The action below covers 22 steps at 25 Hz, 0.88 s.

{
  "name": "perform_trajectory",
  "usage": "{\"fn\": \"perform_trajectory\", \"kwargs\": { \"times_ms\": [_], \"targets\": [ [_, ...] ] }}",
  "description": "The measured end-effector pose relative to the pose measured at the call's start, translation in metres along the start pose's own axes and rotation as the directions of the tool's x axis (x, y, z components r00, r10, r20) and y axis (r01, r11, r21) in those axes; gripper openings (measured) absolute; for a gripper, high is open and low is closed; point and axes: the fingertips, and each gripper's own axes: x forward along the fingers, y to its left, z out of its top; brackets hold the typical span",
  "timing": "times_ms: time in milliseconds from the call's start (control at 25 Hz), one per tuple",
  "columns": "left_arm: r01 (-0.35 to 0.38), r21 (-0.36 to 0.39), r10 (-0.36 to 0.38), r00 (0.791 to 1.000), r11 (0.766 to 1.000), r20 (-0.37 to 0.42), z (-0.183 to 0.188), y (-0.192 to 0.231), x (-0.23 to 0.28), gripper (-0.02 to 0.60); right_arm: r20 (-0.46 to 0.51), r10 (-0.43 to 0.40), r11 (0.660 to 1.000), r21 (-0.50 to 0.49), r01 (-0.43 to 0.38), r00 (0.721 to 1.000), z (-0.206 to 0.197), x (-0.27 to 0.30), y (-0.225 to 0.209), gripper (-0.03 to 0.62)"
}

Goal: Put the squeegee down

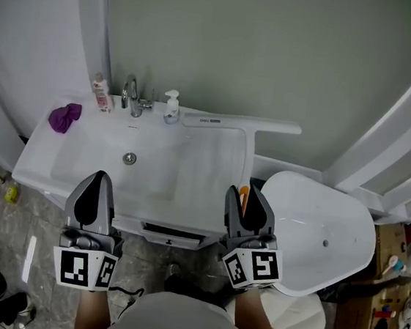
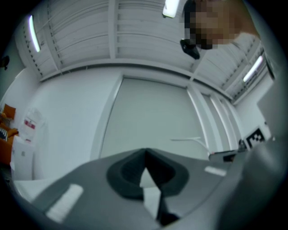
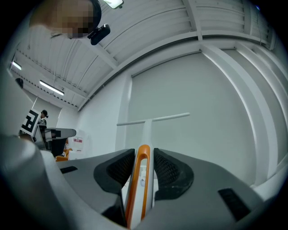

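The squeegee (image 1: pixel 251 139) has a white shaft, a white blade and an orange handle (image 1: pixel 243 195). My right gripper (image 1: pixel 249 199) is shut on that handle and holds the tool over the right end of the white sink (image 1: pixel 187 195), blade towards the grey-green wall. In the right gripper view the orange handle (image 3: pixel 140 179) sits squeezed between both pads, and the blade (image 3: pixel 153 120) runs crosswise ahead. My left gripper (image 1: pixel 98 185) hovers over the sink's front left edge, jaws together and empty. In the left gripper view the left gripper (image 2: pixel 145 155) has its tips meeting, with nothing between them.
On the sink's back ledge stand a faucet (image 1: pixel 131 96), a soap pump bottle (image 1: pixel 171 107) and a pink bottle (image 1: pixel 100 93); a purple cloth (image 1: pixel 65 116) lies at its left end. A white toilet (image 1: pixel 323 232) stands to the right, with cardboard boxes (image 1: pixel 383 291) beyond.
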Motion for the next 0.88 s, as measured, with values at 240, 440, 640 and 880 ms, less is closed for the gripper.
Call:
{"fn": "perform_trajectory", "kwargs": {
  "times_ms": [240, 440, 640, 880],
  "targets": [
    [-0.017, 0.008, 0.017, 1.000, 1.000, 0.009, -0.008, -0.003, 0.041, 0.008, 0.001, 0.026, 1.000, 0.010, -0.026, 1.000, -0.006, 0.038, -0.025, 0.132],
    [-0.036, 0.013, 0.036, 0.999, 0.999, 0.018, -0.015, -0.008, 0.067, 0.009, -0.006, 0.058, 0.998, 0.020, -0.058, 0.998, -0.015, 0.062, -0.040, 0.132],
    [-0.035, 0.039, 0.034, 0.999, 0.999, 0.010, -0.020, -0.011, 0.085, 0.009, -0.009, 0.069, 0.997, 0.042, -0.069, 0.998, -0.022, 0.084, -0.051, 0.132],
    [-0.067, 0.029, 0.068, 0.998, 0.997, -0.008, -0.032, 0.008, 0.099, 0.008, -0.040, 0.077, 0.996, 0.054, -0.074, 0.996, -0.037, 0.109, -0.053, 0.132]
  ]
}}
